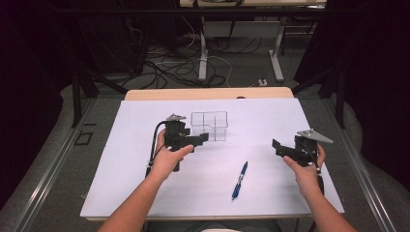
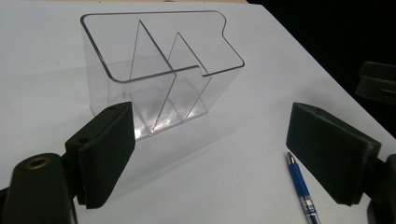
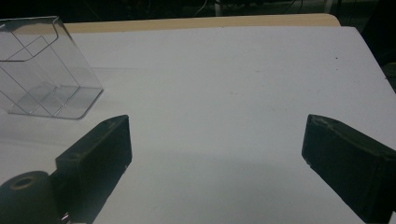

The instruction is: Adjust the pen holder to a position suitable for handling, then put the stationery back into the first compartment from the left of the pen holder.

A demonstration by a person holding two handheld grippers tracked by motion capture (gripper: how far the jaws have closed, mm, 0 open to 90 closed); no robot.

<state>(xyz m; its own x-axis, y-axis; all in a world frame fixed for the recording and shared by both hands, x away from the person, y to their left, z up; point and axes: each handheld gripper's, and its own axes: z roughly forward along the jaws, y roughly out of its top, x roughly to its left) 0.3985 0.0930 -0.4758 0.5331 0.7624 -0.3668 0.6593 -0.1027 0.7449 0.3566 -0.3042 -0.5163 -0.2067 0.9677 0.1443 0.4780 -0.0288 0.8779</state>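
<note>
- Pen first: blue ballpoint pen with a clear lower barrel (image 1: 240,180) lies flat on the white table sheet (image 1: 145,193), between the two hands and nearer the person's edge than either gripper.
- Long axis of the pen runs roughly away from the person, slightly slanted, far end leaning toward the right side in the high view.
- Clear acrylic organiser box with inner dividers (image 1: 209,126) stands upright farther back on the sheet, well apart from the pen, open top up.
- Left gripper (image 1: 202,138) sits just beside the box's near-left corner; one jaw tip looks close to the box wall, contact not certain.
- Left gripper view: box (image 2: 159,74) straight ahead, pen (image 2: 301,186) low and to the right, just inside the right-hand jaw. Jaws stand wide apart, released, nothing between the pads.
- Right gripper (image 1: 279,149) is held at the right side of the sheet, jaws pointing inward toward the middle.
- Right gripper view: jaws spread wide over bare sheet, released, holding and touching nothing; box (image 3: 44,70) off at upper left.
- Judgement: pen lies about midway, a little nearer the right hand. Either claw would need to drop toward the near edge and close across the barrel, not along it.
</note>
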